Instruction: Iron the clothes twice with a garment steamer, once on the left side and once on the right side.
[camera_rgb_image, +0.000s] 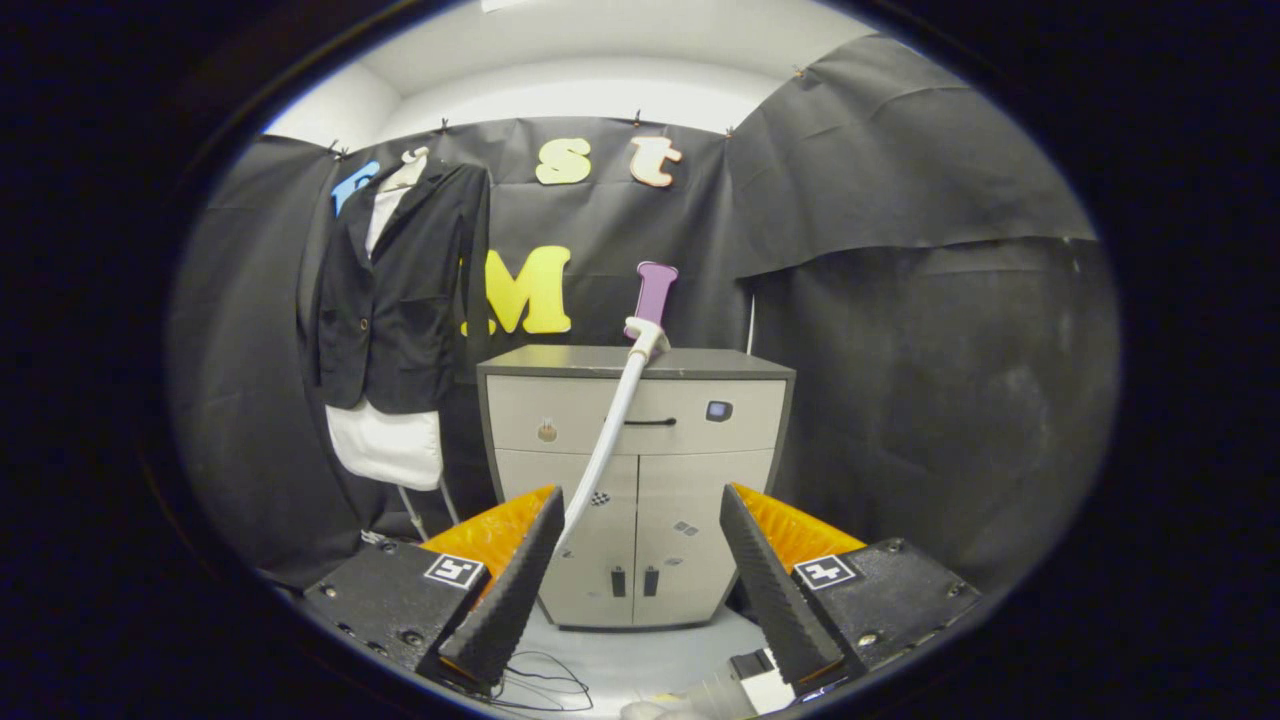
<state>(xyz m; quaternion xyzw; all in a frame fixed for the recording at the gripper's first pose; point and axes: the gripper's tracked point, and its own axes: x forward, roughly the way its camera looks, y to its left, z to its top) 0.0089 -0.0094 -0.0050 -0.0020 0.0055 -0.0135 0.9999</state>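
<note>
Plainly the task has not begun: the gripper (640, 575) is spread wide with nothing between its fingers, and neither side of the garment looks to have been steamed yet, so by my reading both passes, left and right, remain, along with picking up the steamer first. Nearest, below the fingers, lies a pale floor (640, 655) with a thin dark wire (545, 685) looped on it and some small pale objects too cut off to identify. Just beyond the fingers stands a grey cabinet (640, 480) with a drawer above two doors. A white hose (610, 430) rises past the inner edge of the left finger, crosses the cabinet front and ends at the garment steamer (652, 300), whose purple handle stands upright at the cabinet's top edge; whether it rests on the top or hangs on a holder I cannot tell. To the left of the cabinet, well apart from the gripper, a dark jacket (400, 290) hangs over a white shirt (388, 445) on a hanger against the wall, the shirt's hem showing below the jacket. Thin pale rods (425, 510) run down beneath the garment, perhaps a stand. Behind everything black cloth (900, 350) lines the booth, with a white wall and ceiling above it.
</note>
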